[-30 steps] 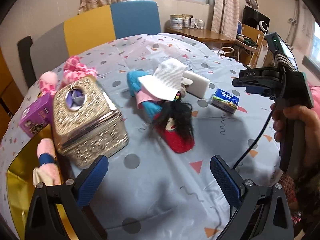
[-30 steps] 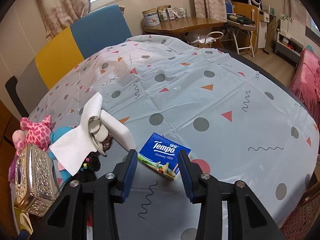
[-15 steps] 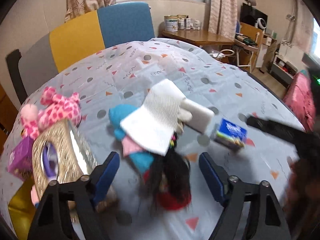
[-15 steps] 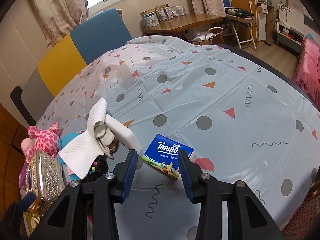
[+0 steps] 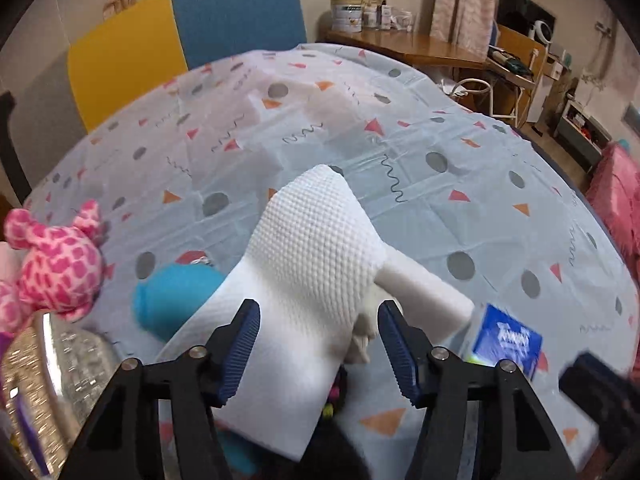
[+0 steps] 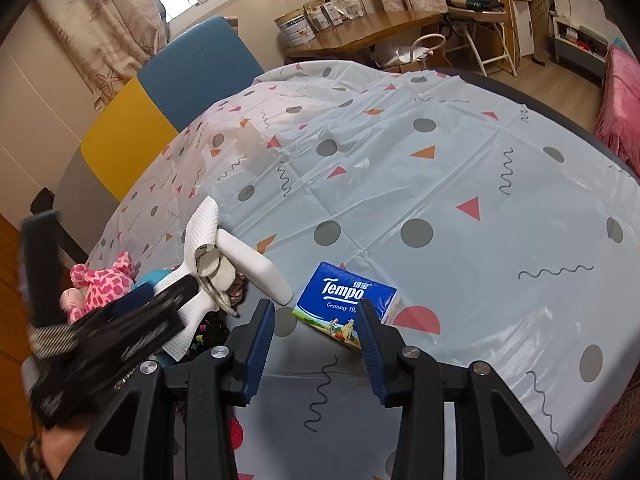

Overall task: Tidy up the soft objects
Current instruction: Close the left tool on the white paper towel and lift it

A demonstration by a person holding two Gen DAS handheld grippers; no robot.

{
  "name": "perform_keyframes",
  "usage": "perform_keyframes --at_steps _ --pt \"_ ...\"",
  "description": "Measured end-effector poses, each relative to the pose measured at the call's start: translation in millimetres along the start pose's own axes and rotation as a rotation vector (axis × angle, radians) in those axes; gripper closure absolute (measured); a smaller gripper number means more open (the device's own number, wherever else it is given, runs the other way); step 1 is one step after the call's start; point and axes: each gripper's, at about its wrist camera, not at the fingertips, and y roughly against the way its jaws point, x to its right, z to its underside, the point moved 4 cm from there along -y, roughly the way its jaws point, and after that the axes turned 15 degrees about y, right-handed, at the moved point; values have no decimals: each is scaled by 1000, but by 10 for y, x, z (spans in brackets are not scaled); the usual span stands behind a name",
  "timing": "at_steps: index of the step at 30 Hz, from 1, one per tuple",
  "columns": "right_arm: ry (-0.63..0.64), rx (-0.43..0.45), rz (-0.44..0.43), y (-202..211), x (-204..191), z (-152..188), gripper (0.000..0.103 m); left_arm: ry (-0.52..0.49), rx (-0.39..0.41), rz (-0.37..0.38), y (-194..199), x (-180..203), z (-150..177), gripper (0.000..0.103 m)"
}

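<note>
Little of the sorting looks done — the soft things lie in a loose heap at the left side of the table (image 6: 460, 184). A white embossed paper towel (image 5: 316, 280) is draped over the pile, a pink spotted plush (image 5: 52, 268) sits at the left edge by a shiny embossed tissue box (image 5: 60, 364), and a blue soft toy (image 5: 176, 296) pokes out from under the towel. A white foam block (image 5: 424, 296) leans out of the heap to the right, and just beyond it lies a blue Tempo tissue pack (image 6: 348, 300), apart from the rest. By my reading nearly everything is left to gather.

The left hand-held gripper (image 5: 318, 344) hangs over the towel with its jaws apart, one on each side of the towel's lower fold, not yet pressing on it. The right hand-held gripper (image 6: 316, 340) hovers partly open above the tissue pack, holding nothing.

Compared with a second ago, the left one has swept in from over the tissue box side toward the heap — the towel now fills its view, where the whole doll lay in sight before — and its jaws have just been closing around the towel. The right one has hardly shifted; the tissue pack lies where it was.
</note>
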Motion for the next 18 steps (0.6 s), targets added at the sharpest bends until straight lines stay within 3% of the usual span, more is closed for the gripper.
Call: perform_keyframes --at_steps 2,4,5,8,14,16,18 --pt "-1 -8 -8 -16 -5 9 61 10 -13 3 -108 5 -49 44" --pt "4 -15 -8 -31 -15 15 61 16 -31 11 -190 11 -85 65" --pt "6 -19 -9 -40 -20 18 61 28 -51 33 -220 0 -95 81" --pt "16 -26 -4 -53 -32 25 61 79 -58 120 -167 -44 -125 98" --pt "35 -27 14 -59 -47 30 61 161 -67 236 17 -191 -248 101" --pt "36 -29 20 -66 -43 31 61 219 -99 314 90 -284 -305 101" --pt "34 -35 23 -82 -35 40 61 217 -81 290 161 -348 -330 101"
